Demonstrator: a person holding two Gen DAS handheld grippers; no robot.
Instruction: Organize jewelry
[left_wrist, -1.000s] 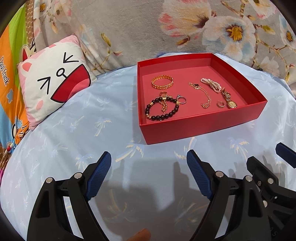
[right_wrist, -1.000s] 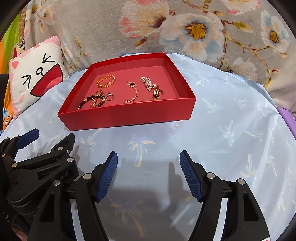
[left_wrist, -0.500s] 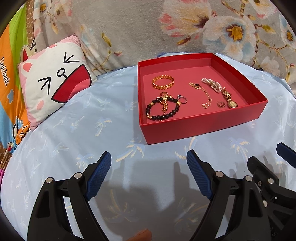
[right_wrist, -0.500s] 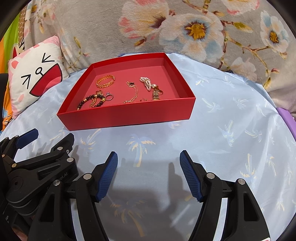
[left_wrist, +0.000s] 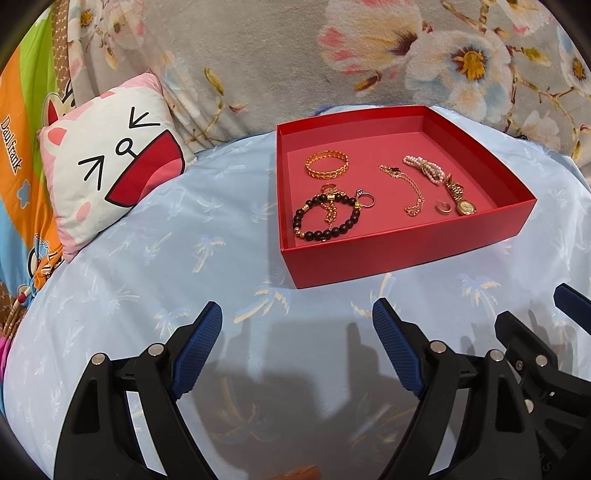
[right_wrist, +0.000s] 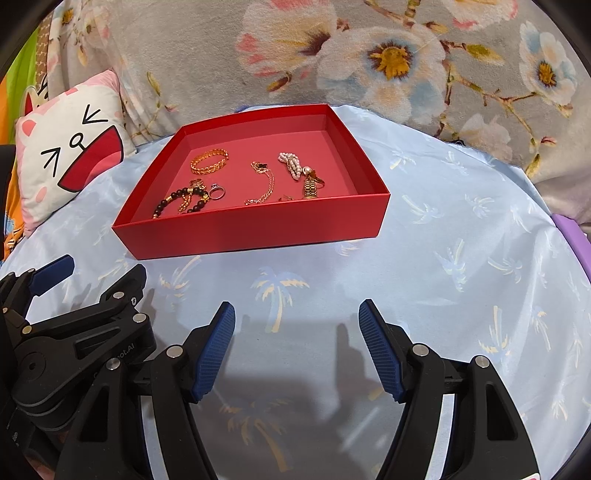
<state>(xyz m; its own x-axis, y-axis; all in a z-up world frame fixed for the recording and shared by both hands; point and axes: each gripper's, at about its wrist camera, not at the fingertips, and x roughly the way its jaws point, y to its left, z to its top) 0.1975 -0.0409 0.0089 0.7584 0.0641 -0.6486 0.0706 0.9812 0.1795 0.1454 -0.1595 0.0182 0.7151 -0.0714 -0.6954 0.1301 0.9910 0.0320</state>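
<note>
Red cardboard makes the box (left_wrist: 406, 254) that sits on the blue sheet (left_wrist: 166, 258) in the left wrist view. Inside it, near the left wall, lie a gold bangle (left_wrist: 327, 164), a black bead bracelet (left_wrist: 327, 218) and a silver ring (left_wrist: 365, 199). More to the right lie a thin gold chain (left_wrist: 412, 188), a string of pink pearls (left_wrist: 424, 166) and a gold watch (left_wrist: 460, 197). The left claw (left_wrist: 297, 325) hangs over the sheet in front of the box, spread wide, with nothing between its blue pads. A cat pillow (left_wrist: 110, 158) leans at the left, and part of the other claw shows at the right edge.

From the right wrist view, the box (right_wrist: 258, 230) sits up and to the left. The bangle (right_wrist: 209, 160), the pearls (right_wrist: 291, 164) and the chain (right_wrist: 264, 184) show inside it. The right claw (right_wrist: 297, 323) is spread open too, holding nothing, above the sheet (right_wrist: 443, 240). The left claw (right_wrist: 59, 273) pokes in at the left. A flowery blanket (right_wrist: 388, 59) lies behind.
</note>
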